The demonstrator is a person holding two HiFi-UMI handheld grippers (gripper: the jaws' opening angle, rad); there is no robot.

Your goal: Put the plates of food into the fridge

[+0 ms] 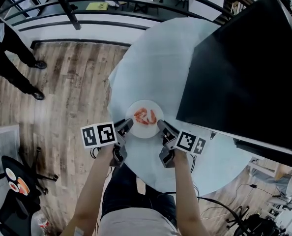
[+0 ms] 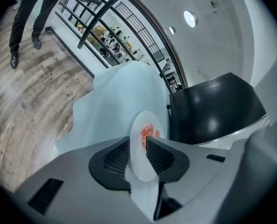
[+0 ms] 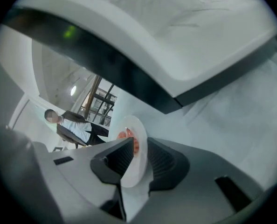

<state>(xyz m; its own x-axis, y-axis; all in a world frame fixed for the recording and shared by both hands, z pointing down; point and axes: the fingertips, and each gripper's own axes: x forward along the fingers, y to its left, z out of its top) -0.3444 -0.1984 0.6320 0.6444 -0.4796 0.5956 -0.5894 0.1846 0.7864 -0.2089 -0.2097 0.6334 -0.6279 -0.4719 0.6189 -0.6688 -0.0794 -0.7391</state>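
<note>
A white plate [image 1: 145,132] with orange-red food [image 1: 146,116] lies on the round white-clothed table [image 1: 151,58], just left of the black fridge [image 1: 239,73]. My left gripper [image 1: 128,124] is at the plate's left rim and my right gripper [image 1: 161,125] at its right rim. In the left gripper view the plate [image 2: 150,118] fills the gap between the ribbed pads of that gripper [image 2: 138,143], with the food [image 2: 145,133] beyond them. The right gripper view shows the same: the plate [image 3: 131,171] stands edge-on between the pads of the right gripper [image 3: 139,144].
The fridge [image 2: 208,106] looms close on the right. A person in dark trousers [image 1: 13,58] stands on the wood floor at far left. A low black stand [image 1: 13,191] with more plates of food is at bottom left. A dark railing [image 1: 111,4] runs behind the table.
</note>
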